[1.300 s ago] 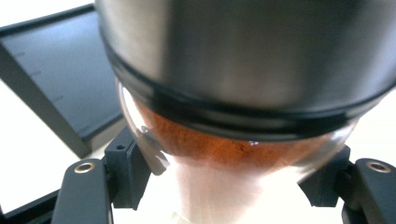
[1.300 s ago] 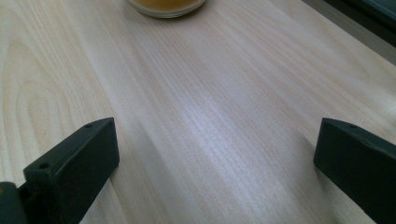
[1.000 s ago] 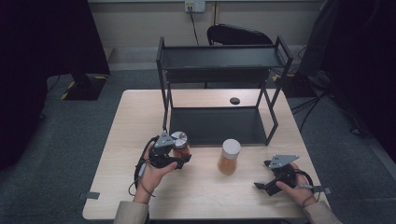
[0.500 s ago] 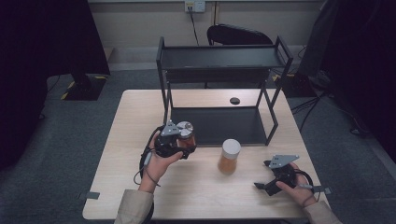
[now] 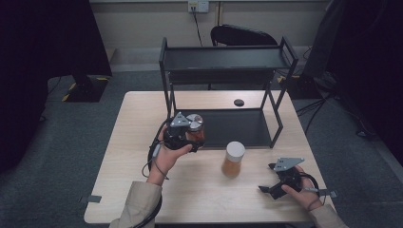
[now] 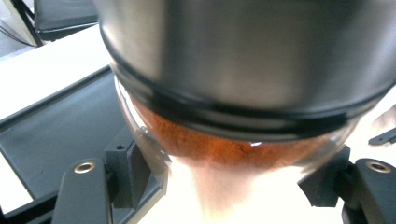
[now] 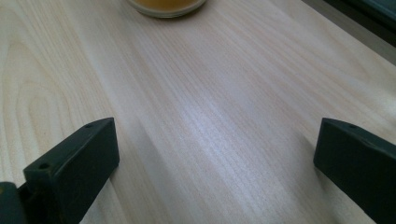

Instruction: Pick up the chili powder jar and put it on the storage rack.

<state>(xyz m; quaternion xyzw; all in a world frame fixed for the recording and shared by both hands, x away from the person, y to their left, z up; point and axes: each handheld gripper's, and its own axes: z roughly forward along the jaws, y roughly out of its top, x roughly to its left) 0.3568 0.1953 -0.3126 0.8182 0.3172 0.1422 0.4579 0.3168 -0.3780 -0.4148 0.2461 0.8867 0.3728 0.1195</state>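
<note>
A glass jar of reddish-brown powder with a metal lid [image 5: 196, 128] is held above the table's left middle, at the front edge of the rack's lower shelf. My left gripper [image 5: 186, 135] is shut on it. In the left gripper view the jar [image 6: 233, 93] sits close up between the black jaws. A second jar [image 5: 234, 159] with a pale lid and orange contents stands on the table in front of the rack. My right gripper [image 5: 271, 178] rests low at the table's front right, open; in the right gripper view the orange jar's base [image 7: 166, 5] is far ahead of it.
A black two-level metal rack [image 5: 223, 71] stands at the back of the wooden table [image 5: 123, 156]. A small black round object [image 5: 239, 102] lies behind its lower shelf. A dark chair [image 5: 242, 35] stands beyond the table.
My left gripper has lifted the red-powder jar and carried it forward and to the right, up to the rack's lower shelf. The right gripper and the orange jar have stayed put.
</note>
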